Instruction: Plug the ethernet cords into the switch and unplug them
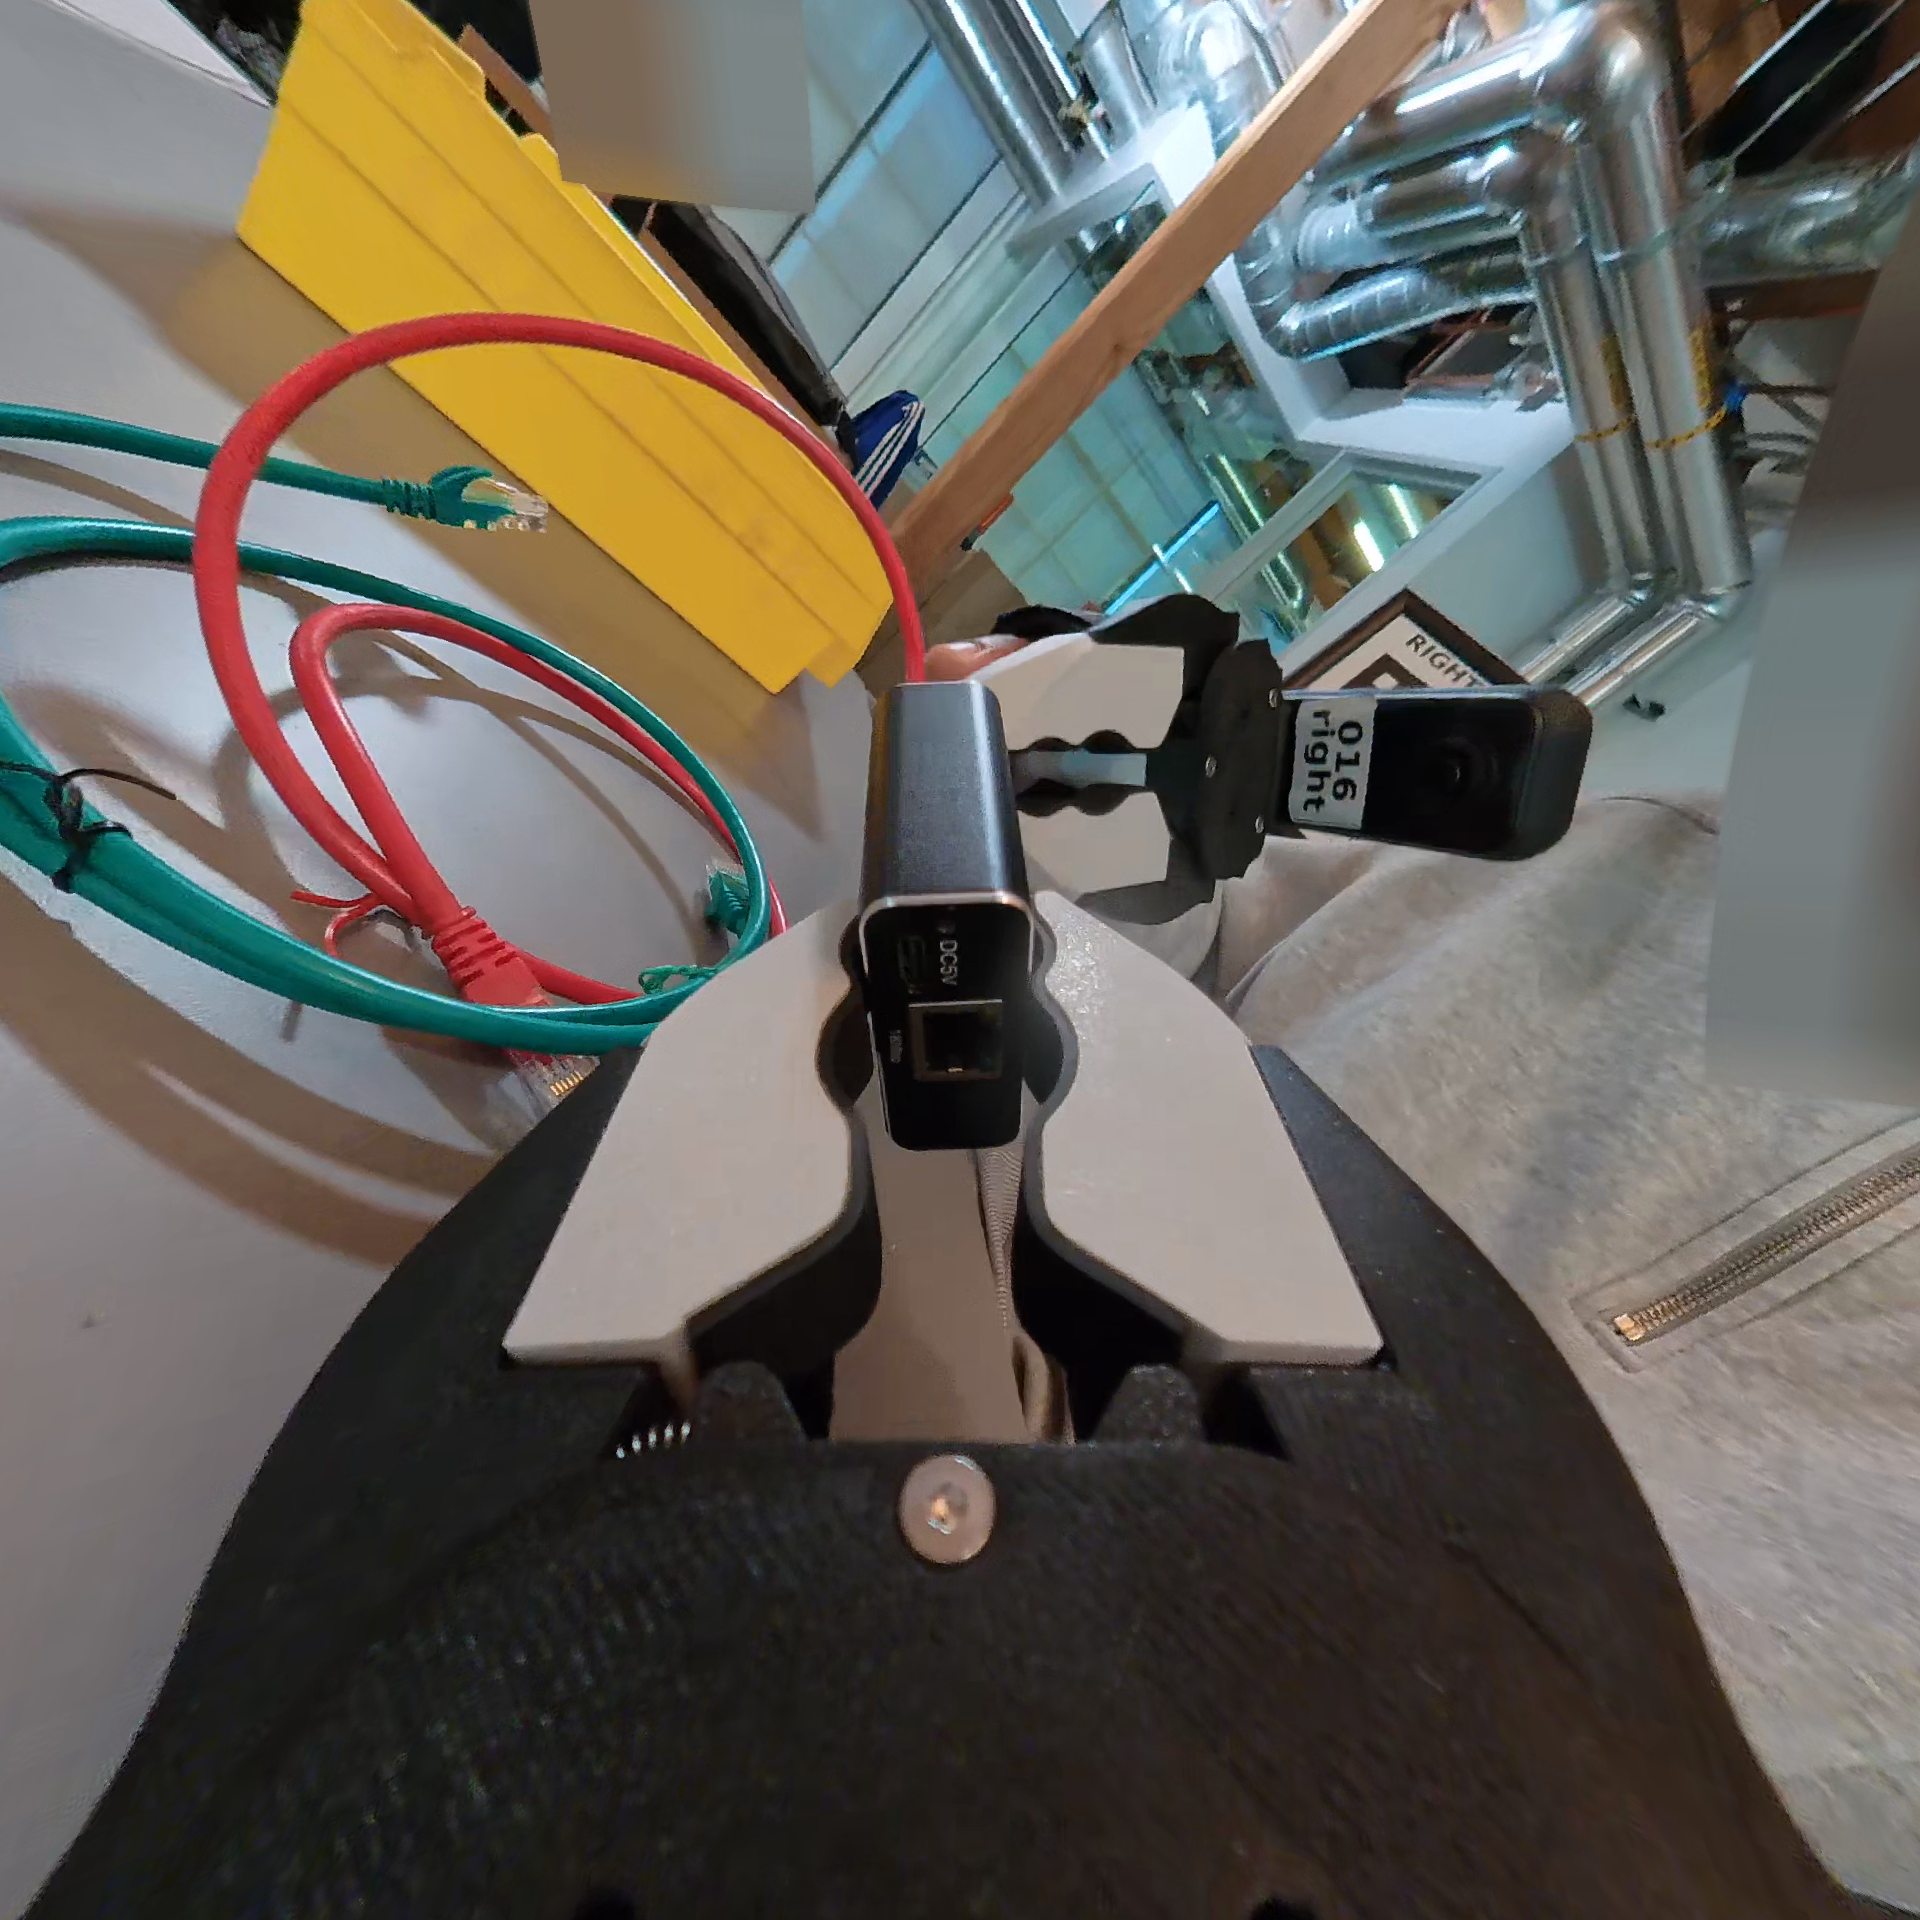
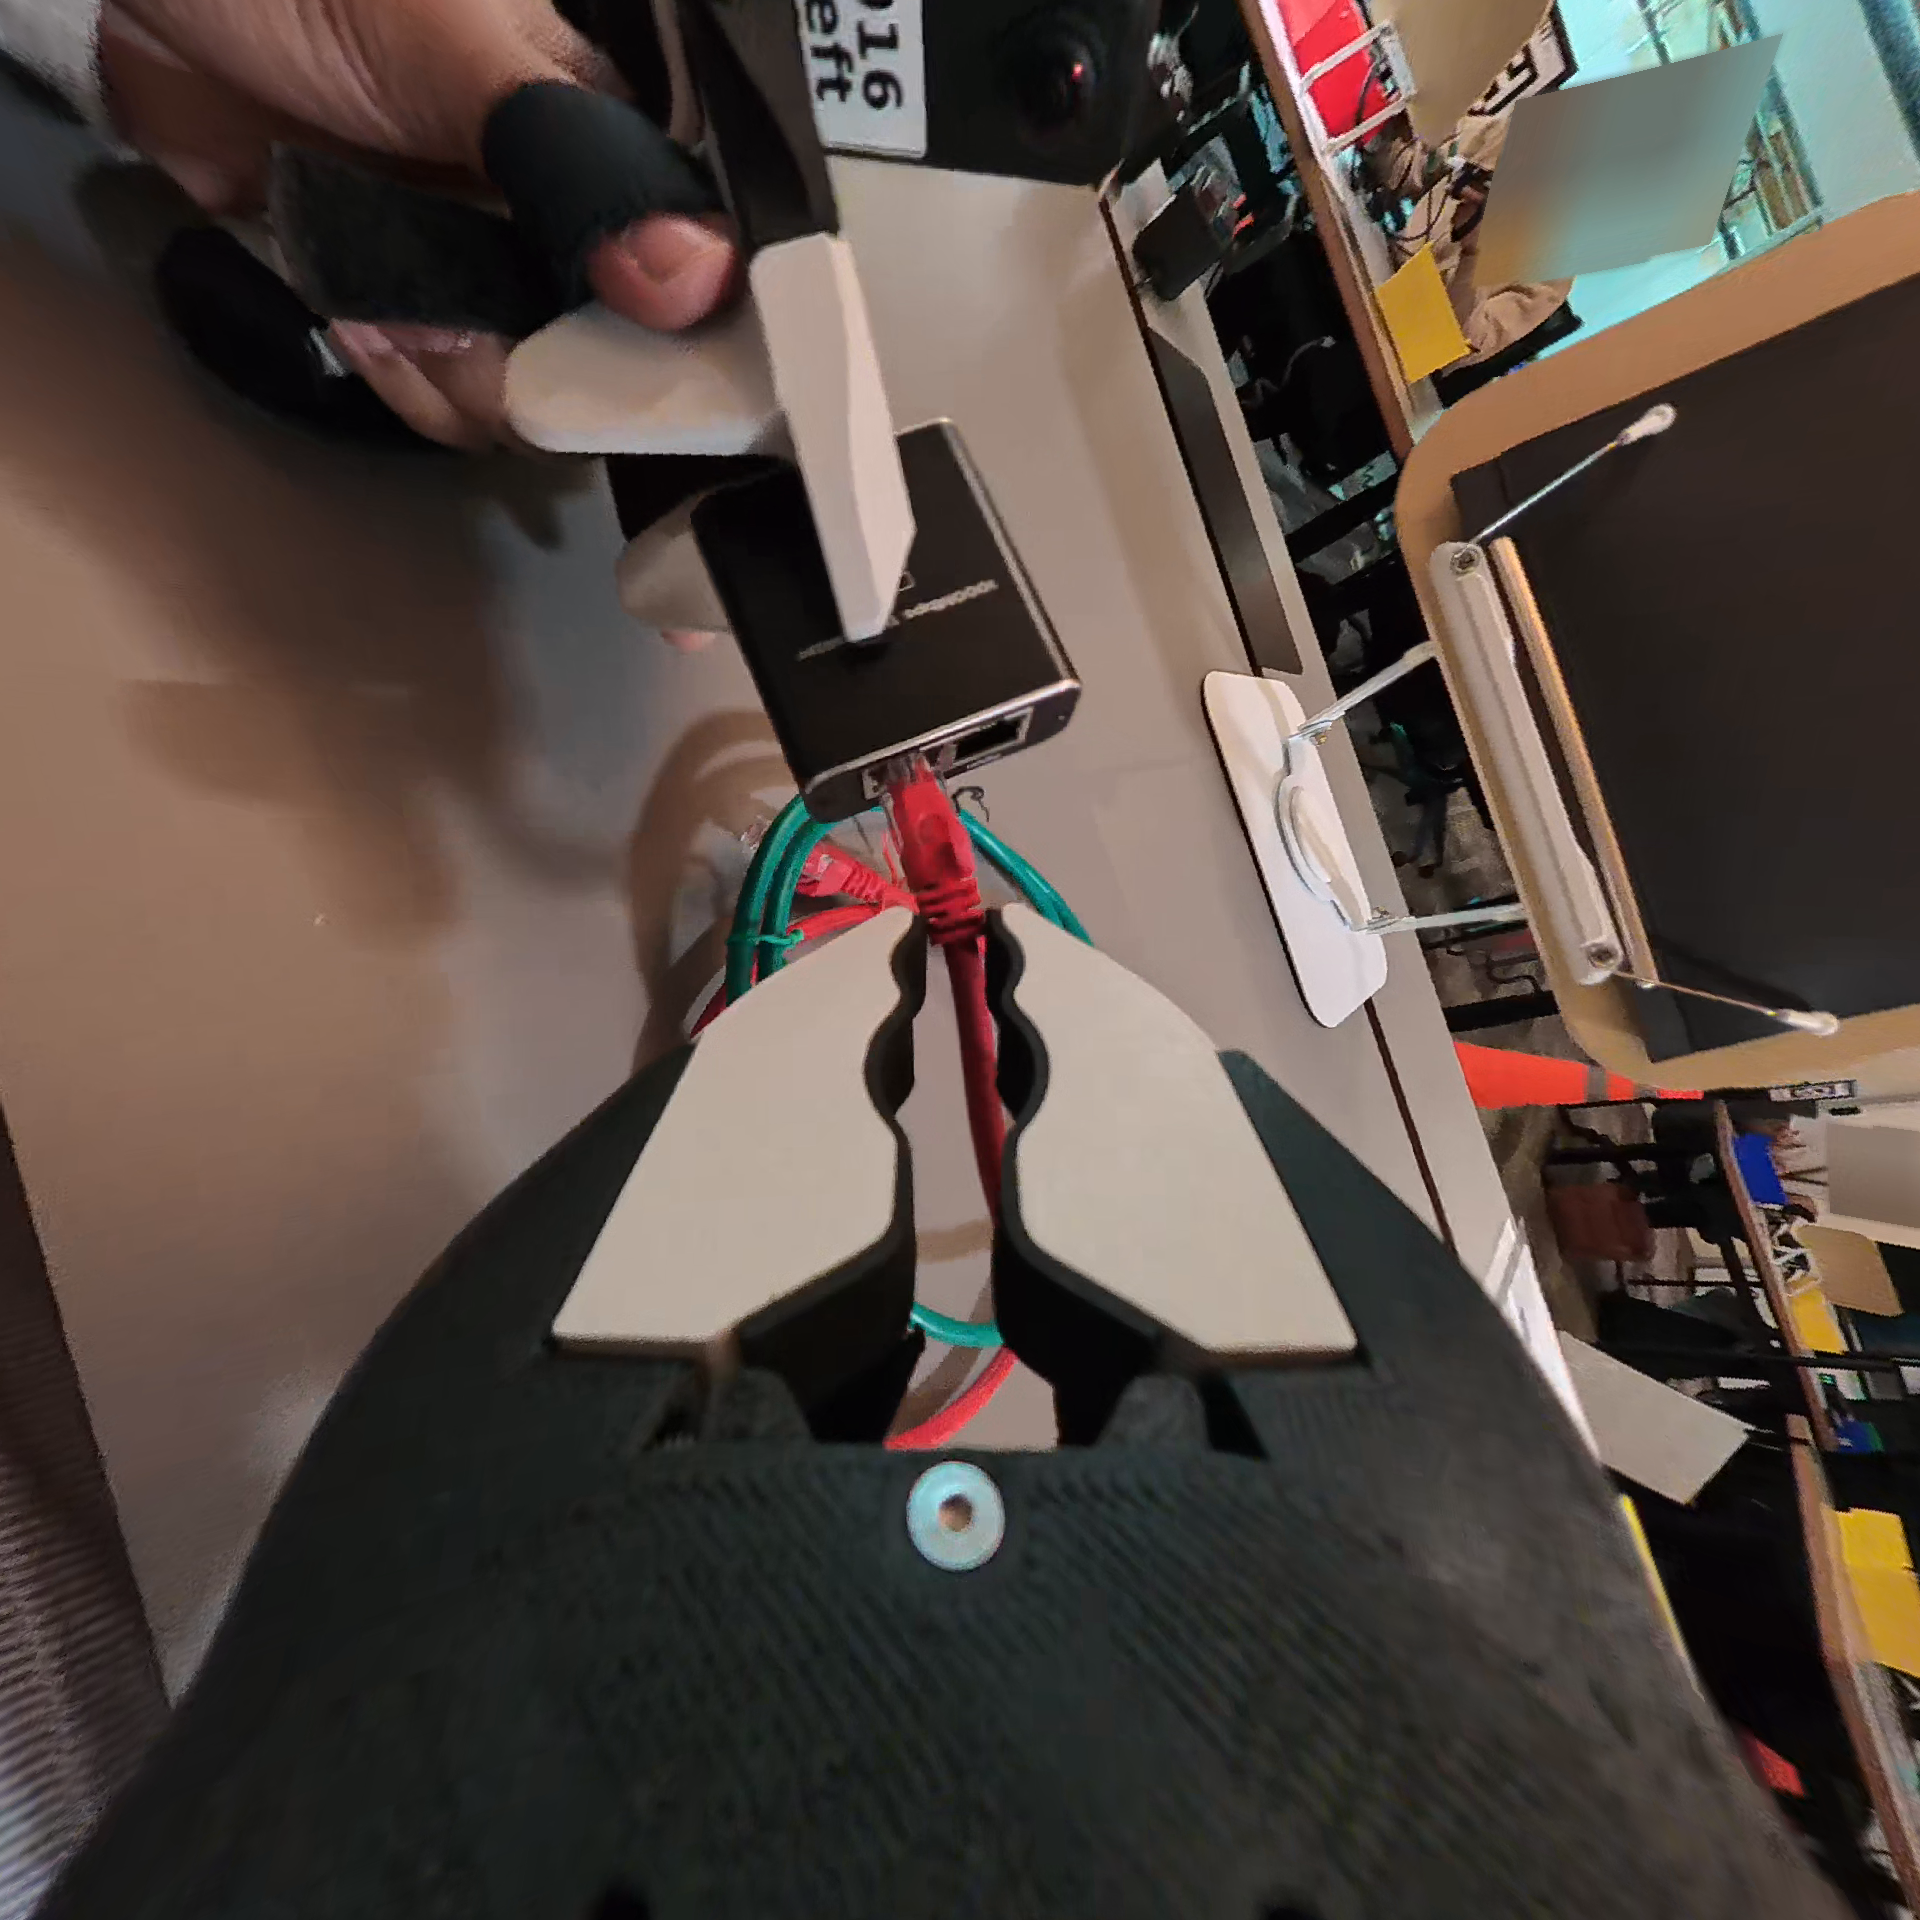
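My left gripper (image 1: 940, 935) is shut on the switch (image 1: 935, 810), a small dark metal box, held off the table with an empty port facing the camera. In the right wrist view the left gripper (image 2: 769, 613) clamps the switch (image 2: 966, 582) from above. My right gripper (image 2: 956, 930) is shut on the red ethernet cord (image 2: 940, 862) just behind its plug, which sits in a port on the switch's far end. The port beside it is empty. The right gripper (image 1: 1039, 769) shows beyond the switch. The red cord (image 1: 582, 338) loops back over the table.
Green ethernet cords (image 1: 312, 582) lie coiled on the grey table, with a loose green plug (image 1: 468, 499) and the red cord's other plug (image 1: 483, 951). A yellow bin (image 1: 499, 312) stands behind them. A white pad with a wire stand (image 2: 1288, 831) lies near the table edge.
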### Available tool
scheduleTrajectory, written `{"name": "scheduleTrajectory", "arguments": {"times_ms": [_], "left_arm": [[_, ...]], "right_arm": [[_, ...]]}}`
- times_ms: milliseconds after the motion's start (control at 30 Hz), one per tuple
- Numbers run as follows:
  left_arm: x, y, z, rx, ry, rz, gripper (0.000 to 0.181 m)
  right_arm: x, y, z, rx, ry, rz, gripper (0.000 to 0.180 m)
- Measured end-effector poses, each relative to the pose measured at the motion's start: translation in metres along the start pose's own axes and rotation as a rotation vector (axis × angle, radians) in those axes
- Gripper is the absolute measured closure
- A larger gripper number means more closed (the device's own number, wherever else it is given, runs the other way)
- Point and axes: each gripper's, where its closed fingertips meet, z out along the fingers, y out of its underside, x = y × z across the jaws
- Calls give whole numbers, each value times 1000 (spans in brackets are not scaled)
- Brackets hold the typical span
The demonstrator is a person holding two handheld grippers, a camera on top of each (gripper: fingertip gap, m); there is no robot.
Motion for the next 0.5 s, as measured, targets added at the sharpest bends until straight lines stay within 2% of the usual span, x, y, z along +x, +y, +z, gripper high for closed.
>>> {"name": "scheduleTrajectory", "arguments": {"times_ms": [33, 167, 267, 400, 500], "left_arm": [[0, 1, 0, -4, 2, -3, 156], [0, -2, 0, 14, -7, 16, 156], [3, -13, -3, 90, 3, 13, 156], [-2, -23, -11, 171, -8, -22, 156], [-7, -25, -14, 193, -42, -1, 157]], "right_arm": [[1, 0, 0, 14, 4, 11, 169], [6, -1, 1, 53, 31, 27, 169], [17, -5, 1, 93, 129, 3, 168], [33, -18, -8, 186, 266, -12, 135], [42, -26, -18, 278, 292, 82, 124]]}}
